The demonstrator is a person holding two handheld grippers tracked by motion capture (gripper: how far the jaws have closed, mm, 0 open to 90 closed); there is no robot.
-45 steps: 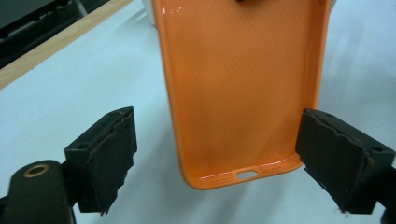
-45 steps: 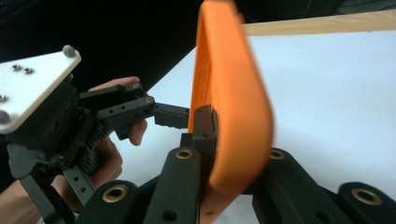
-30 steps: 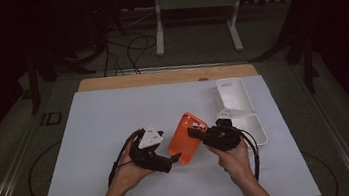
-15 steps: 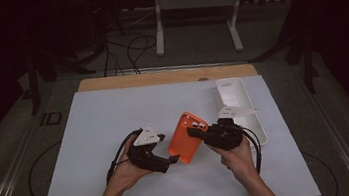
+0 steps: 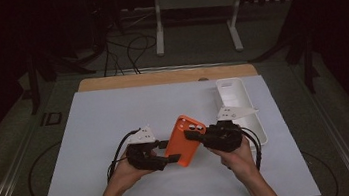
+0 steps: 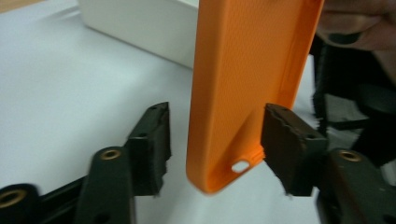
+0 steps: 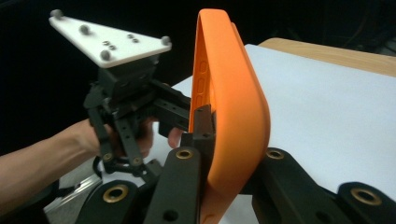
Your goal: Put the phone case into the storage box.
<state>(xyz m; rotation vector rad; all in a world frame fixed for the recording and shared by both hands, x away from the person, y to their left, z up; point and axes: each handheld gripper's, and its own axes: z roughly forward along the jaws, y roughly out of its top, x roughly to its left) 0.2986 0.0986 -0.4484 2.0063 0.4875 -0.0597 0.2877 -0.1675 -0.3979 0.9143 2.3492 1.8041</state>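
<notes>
- Right gripper [image 5: 198,136] pinches the orange case [image 5: 184,140] near the table's [image 5: 89,118] front edge.
- Left gripper [image 6: 215,144] spread, straddling the case's end.
- White tray [image 5: 234,90] lies by the right edge.

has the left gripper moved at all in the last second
Yes, slightly. In the high view the left gripper has shifted down toward the near edge of the white table, away from the white tray, staying beside the orange phone case.

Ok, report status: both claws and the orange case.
Right claw shut on orange phone case. Left claw open, straddling its lower end. White tray behind, nothing blocking.
</notes>
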